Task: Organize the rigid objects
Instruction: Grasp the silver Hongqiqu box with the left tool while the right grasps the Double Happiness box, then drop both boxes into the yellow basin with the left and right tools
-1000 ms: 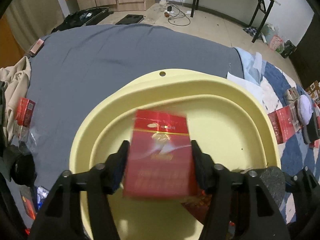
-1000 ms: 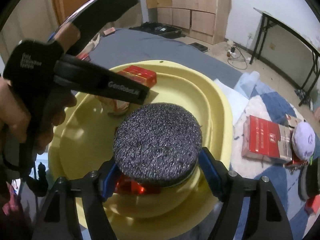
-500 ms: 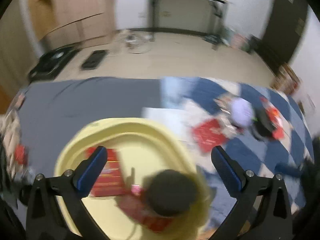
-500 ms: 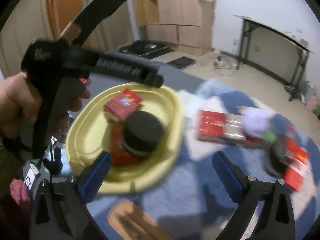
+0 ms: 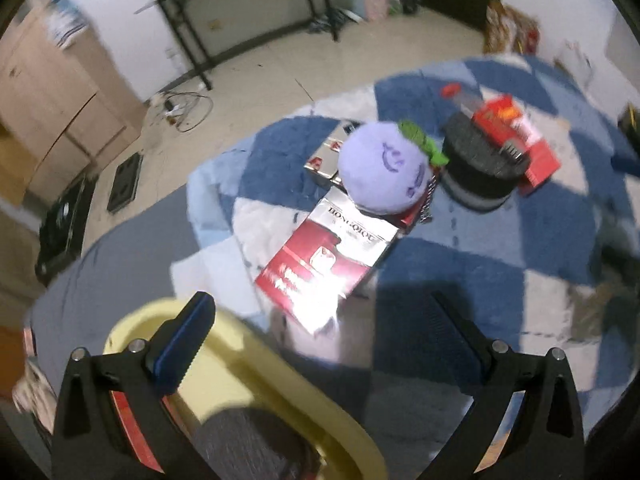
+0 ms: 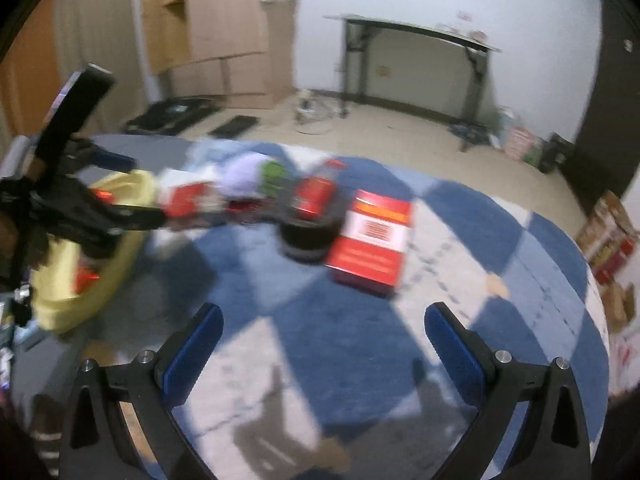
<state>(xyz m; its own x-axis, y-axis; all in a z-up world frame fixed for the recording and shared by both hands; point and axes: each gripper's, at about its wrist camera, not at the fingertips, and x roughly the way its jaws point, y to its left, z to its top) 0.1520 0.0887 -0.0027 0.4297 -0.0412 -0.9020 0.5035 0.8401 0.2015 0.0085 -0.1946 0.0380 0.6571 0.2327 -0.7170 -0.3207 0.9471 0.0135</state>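
Swinging off the yellow basin (image 5: 256, 384), both grippers have just let go of their loads and now face the blue-and-white checked rug (image 6: 360, 344). A second ago the left gripper (image 5: 324, 320) clamped a red box over the basin and the right gripper (image 6: 323, 330) held a dark round sponge-topped disc there. The jaws of both have just been opening and now stand fully wide, with nothing between them. Judged from that, one delivery round is done and the next pick is being lined up.

Basin: lower left corner of the left wrist view, rim curving under the left finger, with a dark grey round shape and a red edge inside it. In the right wrist view it sits at far left, partly behind the other handheld gripper.

Rug, what is left to sort, largest first:
- Large red and silver box (image 5: 328, 264), lying flat just ahead of the left gripper, glossy film, strong glare on its near corner.
- Red box with white label (image 6: 370, 246), flat, ahead of the right gripper and nearest to it.
- Black round disc stack (image 5: 480, 172), with a small red box (image 5: 508, 128) lying on top of it, tilted.
- Purple plush ball (image 5: 382, 172) with a green leaf, resting on the far end of the large box. Soft, so probably not part of the rigid lot.

Both views are motion-blurred, so fine print is unreadable.
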